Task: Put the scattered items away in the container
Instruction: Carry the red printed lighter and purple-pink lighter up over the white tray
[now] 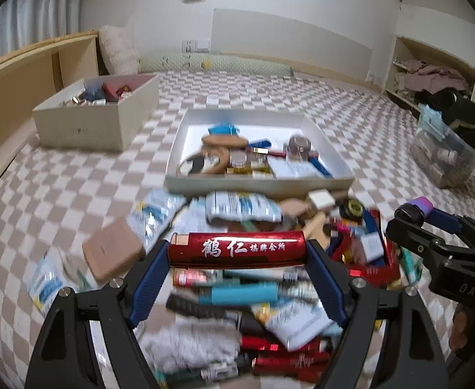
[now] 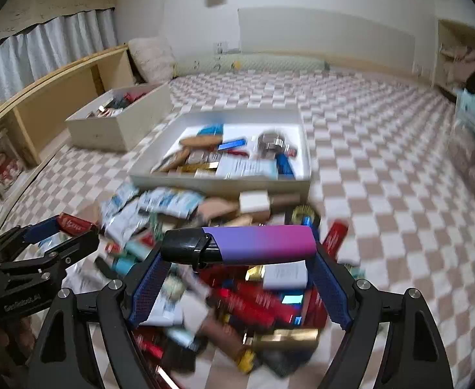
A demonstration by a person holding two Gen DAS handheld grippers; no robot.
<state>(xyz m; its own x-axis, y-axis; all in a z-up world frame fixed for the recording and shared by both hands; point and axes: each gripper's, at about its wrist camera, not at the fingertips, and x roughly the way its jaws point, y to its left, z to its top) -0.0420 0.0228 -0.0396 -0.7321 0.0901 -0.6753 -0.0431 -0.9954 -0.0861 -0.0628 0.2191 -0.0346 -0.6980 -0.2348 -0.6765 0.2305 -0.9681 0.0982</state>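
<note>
On my left wrist view, the left tool (image 1: 237, 253) clamps a red lighter (image 1: 236, 248) crosswise, above the pile (image 1: 253, 308), short of the tray (image 1: 257, 188). On the right view, my right tool (image 2: 237, 256) clamps a purple vape (image 2: 240, 246) crosswise, black tip left.

A pink-and-white checkered blanket (image 1: 302, 97) covers the floor. White walls (image 1: 302, 0), grey curtains (image 1: 36, 16) and a low wooden shelf (image 1: 27, 64) stand behind.
</note>
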